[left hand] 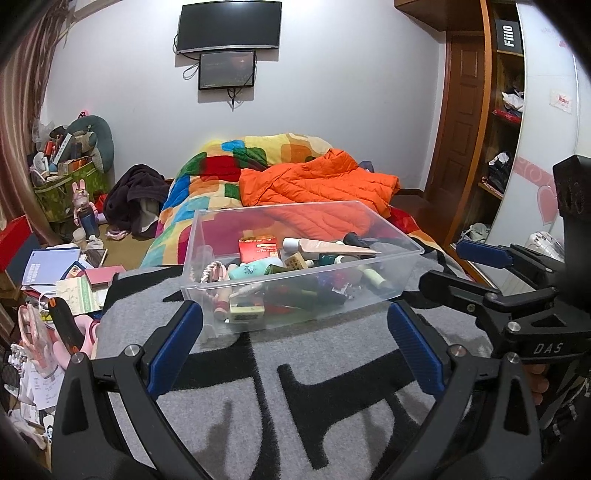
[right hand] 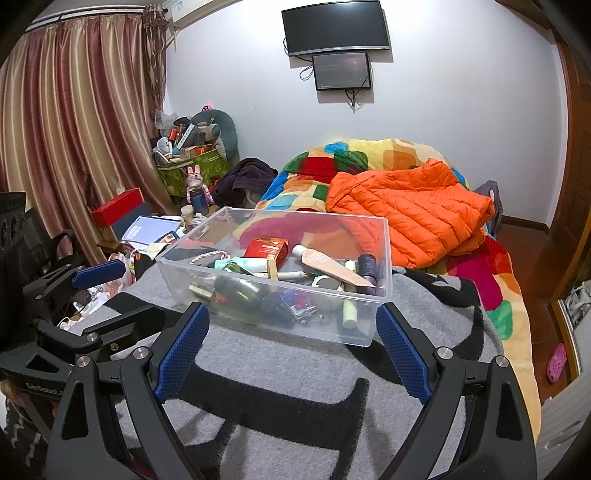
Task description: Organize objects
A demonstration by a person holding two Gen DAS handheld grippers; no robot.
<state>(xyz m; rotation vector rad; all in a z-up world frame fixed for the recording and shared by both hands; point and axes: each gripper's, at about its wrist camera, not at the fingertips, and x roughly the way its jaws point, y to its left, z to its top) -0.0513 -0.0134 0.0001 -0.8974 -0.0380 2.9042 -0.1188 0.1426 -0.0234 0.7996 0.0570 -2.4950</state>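
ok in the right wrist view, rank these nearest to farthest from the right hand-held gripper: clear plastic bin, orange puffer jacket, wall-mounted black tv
1. Clear plastic bin, straight ahead on the grey blanket, just beyond the right hand-held gripper.
2. Orange puffer jacket, behind the bin, to the right.
3. Wall-mounted black TV, high on the far wall.

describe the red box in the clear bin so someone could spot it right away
On the grey and black blanket stands a clear plastic rectangular bin full of small toiletries. Toward its far side lies a small red cardboard box with printed labels. It is the only red, square-cornered thing among pale tubes and bottles.
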